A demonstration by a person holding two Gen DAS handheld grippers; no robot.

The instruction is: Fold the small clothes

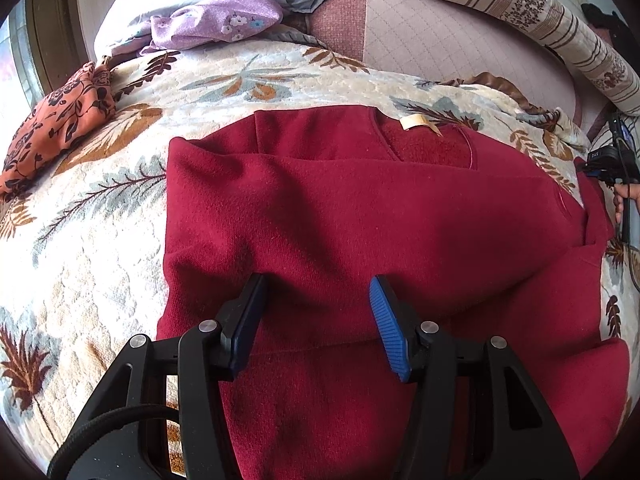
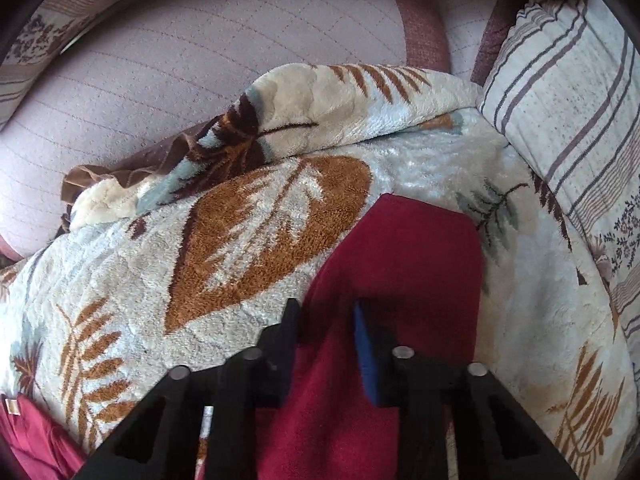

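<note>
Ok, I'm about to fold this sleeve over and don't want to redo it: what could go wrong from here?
1. The right gripper pinches the maroon sleeve right against the leaf-print fleece blanket, so it may grab blanket pile too.
2. The left gripper stands open over the sweater body, pinning nothing; pulling the sleeve could drag the folded body askew.

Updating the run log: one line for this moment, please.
stage: sleeve fold | left gripper: open above red sweater | right gripper: around sleeve, grip unclear | surface: leaf-print blanket
</note>
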